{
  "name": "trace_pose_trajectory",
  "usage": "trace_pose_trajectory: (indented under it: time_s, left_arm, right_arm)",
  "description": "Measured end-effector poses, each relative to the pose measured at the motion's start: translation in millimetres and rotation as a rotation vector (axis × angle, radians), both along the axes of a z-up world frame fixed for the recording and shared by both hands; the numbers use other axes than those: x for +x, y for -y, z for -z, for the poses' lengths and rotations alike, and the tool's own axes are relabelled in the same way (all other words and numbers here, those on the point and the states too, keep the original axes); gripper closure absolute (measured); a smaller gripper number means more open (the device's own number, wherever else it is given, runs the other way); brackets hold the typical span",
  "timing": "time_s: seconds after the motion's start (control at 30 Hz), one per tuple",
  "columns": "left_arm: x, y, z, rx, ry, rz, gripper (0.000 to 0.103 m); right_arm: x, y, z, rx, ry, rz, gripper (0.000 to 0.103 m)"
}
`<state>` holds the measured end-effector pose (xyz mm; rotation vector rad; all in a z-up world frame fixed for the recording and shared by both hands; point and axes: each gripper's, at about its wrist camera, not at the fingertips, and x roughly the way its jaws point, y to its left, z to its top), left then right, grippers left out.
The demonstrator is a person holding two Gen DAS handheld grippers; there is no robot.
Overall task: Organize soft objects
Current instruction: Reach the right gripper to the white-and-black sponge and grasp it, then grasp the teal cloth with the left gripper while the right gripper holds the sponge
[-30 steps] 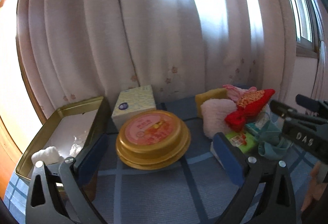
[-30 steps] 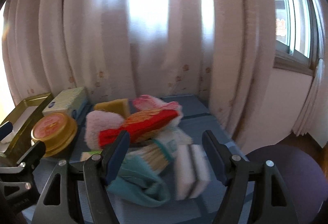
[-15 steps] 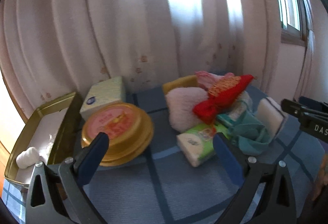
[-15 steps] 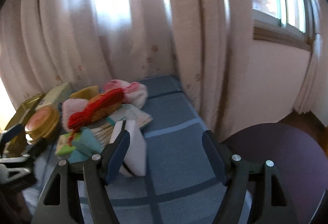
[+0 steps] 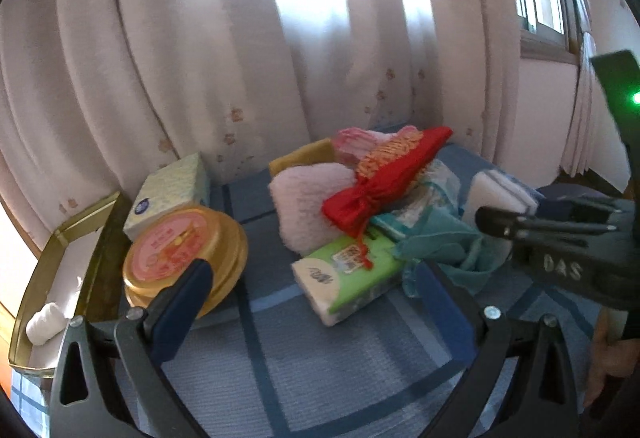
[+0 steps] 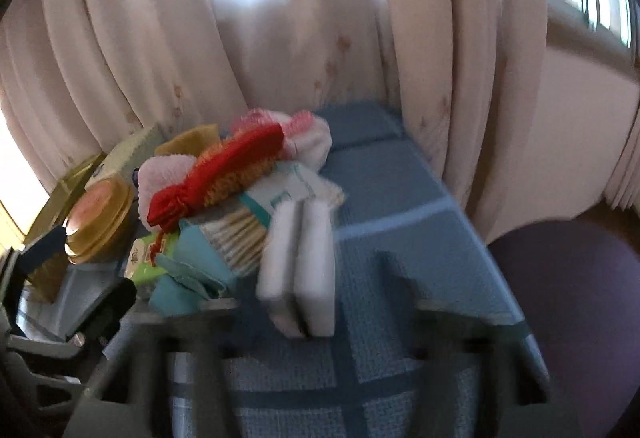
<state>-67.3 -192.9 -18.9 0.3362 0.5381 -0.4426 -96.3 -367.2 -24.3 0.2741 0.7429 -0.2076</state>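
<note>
**Right gripper** [image 6: 308,290]: the fingers have just been closing, and in the right wrist view they are smeared by blur. The pair of white sponges [image 6: 298,270] stands on edge between them. A strip of blue cloth still shows between the sponges and the right-hand finger, so no clamp is seen.

**Left gripper** [image 5: 312,274]: the fingers are apart, with nothing between them, above the blue checked cloth [image 5: 320,366] on the tabletop.

**Soft items:** ahead of the left fingers lies a green tissue pack [image 5: 344,278], touching a teal cloth [image 5: 440,242]. Behind these a red pouch [image 5: 384,181] rests on a pink fluffy pad [image 5: 304,205].

**To the left:** a round gold tin [image 5: 180,250], a tissue box [image 5: 168,193] behind it, and a gold tray [image 5: 100,222] holding a white wad [image 5: 44,322].
</note>
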Motion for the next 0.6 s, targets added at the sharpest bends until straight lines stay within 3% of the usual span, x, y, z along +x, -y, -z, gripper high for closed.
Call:
trace_pose_trajectory:
  time_s: [0.07,0.33,0.43,0.53,0.6]
  left_arm:
    - [-2.6,6.3,1.5,0.003,-0.002,0.016,0.000]
    - [-5.3,57.0,10.5,-0.005,-0.102,0.069,0.000]
    - [1.3,80.9,16.9,0.034,-0.137,0.049,0.000]
    - [15.0,98.5,31.4,0.074,-0.223,0.020,0.001]
    - [14.9,102.6,33.7,0.107,-0.208,0.001,0.005]
  right_arm:
    - [-6.0,3.6,-2.0,0.030,0.025,-0.012,0.074]
    - [-55.9,12.3,-37.2,-0.080,0.200,0.065,0.074]
    - [-61.6,21.5,-39.6,-0.097,0.205,0.095,0.074]
    - [-66.1,29.1,-36.1,-0.081,0.189,0.113,0.074]
    - [-68.3,33.8,-31.9,-0.065,0.179,0.121,0.074]
